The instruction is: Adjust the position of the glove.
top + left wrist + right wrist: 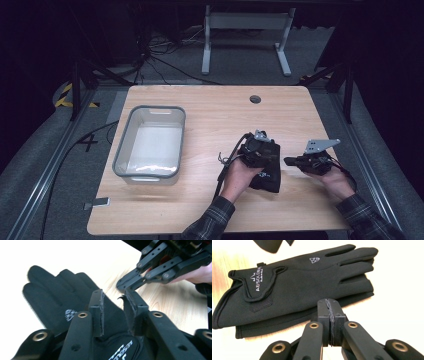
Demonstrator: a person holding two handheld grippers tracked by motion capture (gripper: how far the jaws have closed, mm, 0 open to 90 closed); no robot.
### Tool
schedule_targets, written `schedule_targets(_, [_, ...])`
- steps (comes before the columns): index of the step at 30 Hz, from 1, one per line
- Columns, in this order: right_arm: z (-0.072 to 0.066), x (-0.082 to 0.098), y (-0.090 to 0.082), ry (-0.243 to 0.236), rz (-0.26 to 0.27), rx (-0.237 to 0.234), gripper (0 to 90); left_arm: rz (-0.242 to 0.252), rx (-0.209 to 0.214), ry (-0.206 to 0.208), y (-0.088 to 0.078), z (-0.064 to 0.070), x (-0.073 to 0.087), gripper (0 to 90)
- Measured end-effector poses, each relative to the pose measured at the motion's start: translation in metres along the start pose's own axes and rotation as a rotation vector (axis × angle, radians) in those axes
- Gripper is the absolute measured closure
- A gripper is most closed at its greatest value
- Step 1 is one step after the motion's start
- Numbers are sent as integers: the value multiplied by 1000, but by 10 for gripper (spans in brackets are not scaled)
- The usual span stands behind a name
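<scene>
Left gripper (113, 302) slightly parted over black gloves (294, 287), pads clear of fabric, right gripper (331, 308) closed on nothing, just beside gloves.

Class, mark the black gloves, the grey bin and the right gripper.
black gloves (307, 282), right gripper view, back of the top glove.
grey bin (121, 145), high view, left rim.
right gripper (330, 307), right gripper view, shut jaw tips.

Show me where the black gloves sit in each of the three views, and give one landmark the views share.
High view: gloves right of centre on the table, partly under the left hand-held gripper.
Left gripper view: gloves at left and centre, beneath the jaws.
Right gripper view: gloves across the middle, stacked.
Shared landmark: the light wooden table.
</scene>
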State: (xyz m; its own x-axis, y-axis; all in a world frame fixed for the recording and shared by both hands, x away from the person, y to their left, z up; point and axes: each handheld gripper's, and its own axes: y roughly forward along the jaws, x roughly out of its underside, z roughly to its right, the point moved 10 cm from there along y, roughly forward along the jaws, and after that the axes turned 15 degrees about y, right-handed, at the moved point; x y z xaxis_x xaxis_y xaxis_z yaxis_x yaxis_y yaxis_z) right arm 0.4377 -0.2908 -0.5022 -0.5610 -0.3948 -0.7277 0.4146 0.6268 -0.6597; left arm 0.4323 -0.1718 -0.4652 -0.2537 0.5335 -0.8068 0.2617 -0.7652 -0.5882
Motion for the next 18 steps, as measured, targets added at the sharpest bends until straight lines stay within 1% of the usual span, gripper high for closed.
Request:
schedule_targets(1, [1, -1, -1, 1, 4, 3, 898, 0, -2, -4, -3, -1, 2, 742])
schedule_targets(5, [-2, -4, -5, 20, 20, -19, 898, -5, -7, -16, -15, -8, 12, 859])
schedule_targets(6, [-4, -4, -4, 19, 21, -28, 898, -14, -7, -21, -17, -9, 17, 881])
schedule_targets(7, [-4, -4, -4, 19, 21, -28, 898, -14, -7, -21, -17, -9, 17, 893])
schedule_targets(8, [-8, -6, -1, 12, 20, -39, 898, -28, -10, -33, -19, -10, 25, 895])
schedule_targets(10, [-11, -8, 3, 13, 16, -51, 898, -47, -8, -34, -19, -10, 33, 895])
schedule_targets(11, [-12, -10, 6, 5, 11, -50, 898, -51, -7, -43, -19, -9, 37, 895])
schedule_targets(13, [-15, -14, 10, 1, 13, -53, 898, -67, -2, -44, -18, -9, 45, 895])
schedule_targets(14, [-16, -17, 12, -8, 18, -58, 898, -67, -2, -47, -17, -9, 46, 895])
schedule_targets(15, [-16, -19, 14, -3, 23, -63, 898, -74, 1, -44, -16, -9, 48, 895])
schedule_targets(17, [-15, -21, 19, -14, 11, -51, 898, -80, 5, -41, -13, -8, 49, 895])
schedule_targets(18, [-14, -21, 20, -11, 8, -51, 898, -84, 12, -41, -10, -8, 51, 895])
